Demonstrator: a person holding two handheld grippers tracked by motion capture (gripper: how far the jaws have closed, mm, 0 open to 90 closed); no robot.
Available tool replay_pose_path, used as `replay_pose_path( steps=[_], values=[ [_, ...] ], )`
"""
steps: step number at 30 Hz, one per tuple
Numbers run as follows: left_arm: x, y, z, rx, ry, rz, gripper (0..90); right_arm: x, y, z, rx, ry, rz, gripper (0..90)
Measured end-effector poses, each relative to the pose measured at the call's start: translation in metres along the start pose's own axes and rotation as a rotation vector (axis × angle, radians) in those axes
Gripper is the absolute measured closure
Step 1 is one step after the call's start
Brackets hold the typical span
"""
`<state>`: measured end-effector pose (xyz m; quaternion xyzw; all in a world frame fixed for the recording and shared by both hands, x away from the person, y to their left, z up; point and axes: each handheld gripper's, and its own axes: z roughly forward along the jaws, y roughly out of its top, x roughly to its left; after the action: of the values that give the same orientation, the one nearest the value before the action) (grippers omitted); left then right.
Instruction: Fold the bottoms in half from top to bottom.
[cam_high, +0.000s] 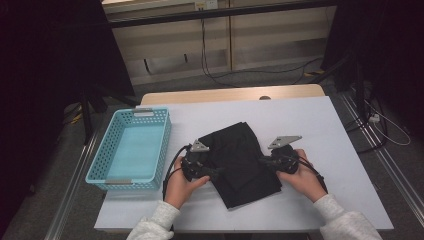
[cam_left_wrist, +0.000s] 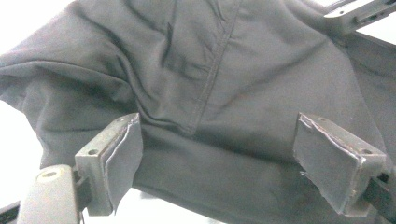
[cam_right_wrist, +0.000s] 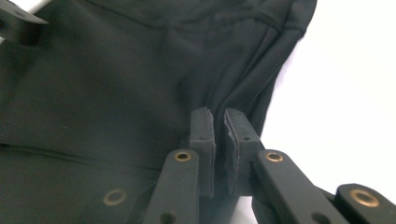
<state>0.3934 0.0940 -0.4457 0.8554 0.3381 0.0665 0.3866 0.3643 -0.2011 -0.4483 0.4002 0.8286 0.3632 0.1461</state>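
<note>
A black folded garment (cam_high: 240, 160) lies on the white table (cam_high: 310, 125) between a person's two hands. At the garment's left edge my left gripper (cam_high: 215, 172) stands open. In the left gripper view its jaws are wide apart (cam_left_wrist: 215, 154), the cloth (cam_left_wrist: 210, 70) lies between and ahead of them, and neither pad presses on it. My right gripper (cam_high: 264, 161) is at the garment's right edge. In the right gripper view its pads (cam_right_wrist: 219, 126) are nearly together, with a fold of the cloth's edge (cam_right_wrist: 116, 84) pinched between them.
A light blue plastic basket (cam_high: 162, 145) stands to the left of the garment. Bare white tabletop lies to the right and beyond the cloth. The table's wooden far edge (cam_high: 225, 94) borders a floor with cables.
</note>
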Motion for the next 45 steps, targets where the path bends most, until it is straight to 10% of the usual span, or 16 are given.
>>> replay_pose_path(
  steps=[13,29,45],
  values=[
    [0.007,0.001,-0.002,-0.016,0.058,-0.013,31.7,0.005,-0.001,-0.004,-0.006,0.032,0.009,82.7],
    [0.004,0.006,0.007,0.047,0.061,-0.011,76.5,0.008,-0.007,0.001,0.003,0.027,0.007,82.5],
    [0.002,0.013,-0.002,0.032,0.018,-0.025,85.4,0.009,-0.006,-0.001,-0.013,0.036,0.027,82.9]
  ],
)
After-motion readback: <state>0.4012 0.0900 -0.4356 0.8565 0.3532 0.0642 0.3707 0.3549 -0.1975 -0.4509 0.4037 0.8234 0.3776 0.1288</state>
